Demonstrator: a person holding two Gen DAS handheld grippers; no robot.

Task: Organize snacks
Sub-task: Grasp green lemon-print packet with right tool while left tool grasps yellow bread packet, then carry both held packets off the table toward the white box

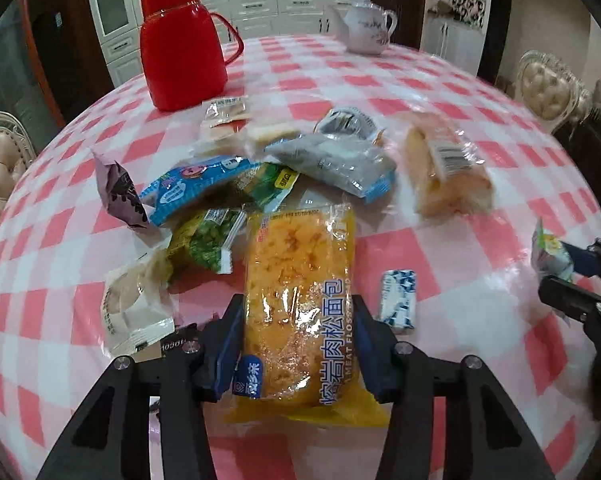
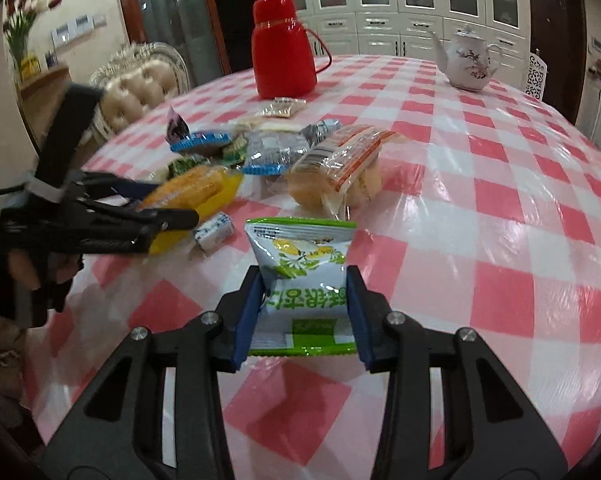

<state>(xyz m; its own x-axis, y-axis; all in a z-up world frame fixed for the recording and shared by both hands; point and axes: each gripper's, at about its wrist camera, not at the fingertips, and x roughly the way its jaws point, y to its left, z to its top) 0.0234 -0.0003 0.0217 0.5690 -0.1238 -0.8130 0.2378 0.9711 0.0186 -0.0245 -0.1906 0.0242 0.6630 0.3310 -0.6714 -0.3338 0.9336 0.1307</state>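
Observation:
My left gripper (image 1: 298,312) is shut on a yellow meat floss bread packet (image 1: 300,304), its pads pressed on both sides; the packet also shows in the right wrist view (image 2: 196,192). My right gripper (image 2: 303,280) is shut on a green-and-white snack pouch (image 2: 300,272), held above the table; the pouch shows at the right edge of the left wrist view (image 1: 550,252). A pile of snack packets (image 1: 236,176) lies mid-table. A clear bread bag (image 1: 444,168) lies to its right, and a small blue-white candy (image 1: 398,296) lies near my left gripper.
A red thermos jug (image 1: 182,44) and a white teapot (image 1: 366,26) stand at the back of the pink checked round table (image 1: 440,92). Tufted chairs (image 2: 140,84) stand around the table. White cabinets line the far wall.

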